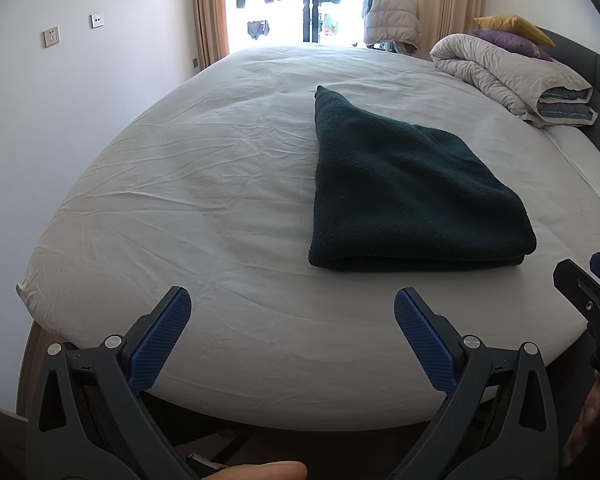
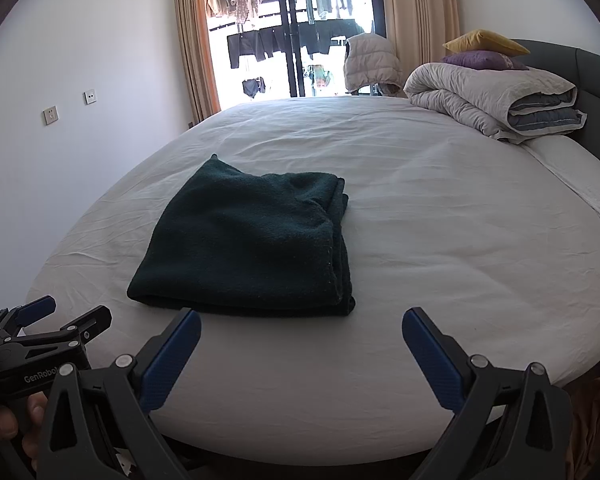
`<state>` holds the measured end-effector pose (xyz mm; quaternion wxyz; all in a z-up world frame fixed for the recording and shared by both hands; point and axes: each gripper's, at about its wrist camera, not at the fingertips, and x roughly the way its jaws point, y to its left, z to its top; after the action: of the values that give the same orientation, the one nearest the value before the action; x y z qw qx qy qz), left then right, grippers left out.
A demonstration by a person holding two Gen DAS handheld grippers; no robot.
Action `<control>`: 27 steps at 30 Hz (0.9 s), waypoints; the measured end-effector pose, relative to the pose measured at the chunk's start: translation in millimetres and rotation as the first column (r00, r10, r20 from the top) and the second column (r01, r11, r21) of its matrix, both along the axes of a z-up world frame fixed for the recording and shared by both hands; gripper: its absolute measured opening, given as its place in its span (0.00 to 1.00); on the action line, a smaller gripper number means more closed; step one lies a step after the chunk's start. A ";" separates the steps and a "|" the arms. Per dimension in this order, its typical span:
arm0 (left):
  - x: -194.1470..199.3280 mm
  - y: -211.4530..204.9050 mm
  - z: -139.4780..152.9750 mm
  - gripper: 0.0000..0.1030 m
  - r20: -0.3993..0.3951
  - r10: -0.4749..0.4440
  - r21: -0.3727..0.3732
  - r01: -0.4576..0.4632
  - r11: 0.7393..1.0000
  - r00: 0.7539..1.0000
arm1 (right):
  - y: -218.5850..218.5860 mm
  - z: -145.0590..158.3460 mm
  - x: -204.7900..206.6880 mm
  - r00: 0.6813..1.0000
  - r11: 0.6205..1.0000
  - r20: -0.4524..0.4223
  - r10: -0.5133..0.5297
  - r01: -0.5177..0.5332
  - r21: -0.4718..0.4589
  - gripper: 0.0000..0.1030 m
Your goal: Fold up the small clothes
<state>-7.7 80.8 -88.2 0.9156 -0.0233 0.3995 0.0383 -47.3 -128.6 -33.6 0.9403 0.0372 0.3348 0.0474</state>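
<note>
A dark green fleece garment lies folded into a thick rectangle on the white bed sheet; the same folded garment shows left of centre in the right wrist view. My left gripper hovers open over the bed's near edge, short of the garment and to its left, with nothing between its blue pads. My right gripper is open too, its left finger just in front of the garment's near edge. Each gripper appears at the side of the other's view: the right one, the left one.
A rolled duvet with a purple cushion and a yellow cushion sits at the far right by the dark headboard. A pale padded vest hangs by the glass door. The wall runs along the bed's left.
</note>
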 end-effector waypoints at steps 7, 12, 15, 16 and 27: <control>0.7 -1.2 0.7 1.00 0.002 -0.002 0.001 0.002 1.000 1.000 | -0.8 0.5 0.0 1.000 1.000 0.002 0.000 0.000 0.000 1.00; 1.0 -1.3 1.9 1.00 0.005 -0.008 0.002 0.008 1.000 1.000 | -2.8 2.9 0.1 1.000 1.000 0.004 -0.009 0.009 0.001 1.00; 1.1 -2.1 3.0 1.00 0.006 -0.012 0.001 0.012 1.000 1.000 | -4.5 4.6 0.8 1.000 1.000 0.006 -0.016 0.016 0.002 1.00; 1.1 -2.2 3.5 1.00 0.007 -0.014 0.001 0.014 1.000 1.000 | -5.1 5.1 1.0 1.000 1.000 0.006 -0.018 0.018 0.002 1.00; -1.2 -5.8 7.5 1.00 0.015 -0.034 0.002 0.034 0.999 0.999 | -8.2 9.3 -0.4 0.999 0.999 0.012 -0.037 0.037 0.002 1.00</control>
<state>-8.9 75.0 -80.7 0.9192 -0.0159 0.3928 0.0229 -47.7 -136.8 -24.3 0.9430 0.0442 0.3283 0.0305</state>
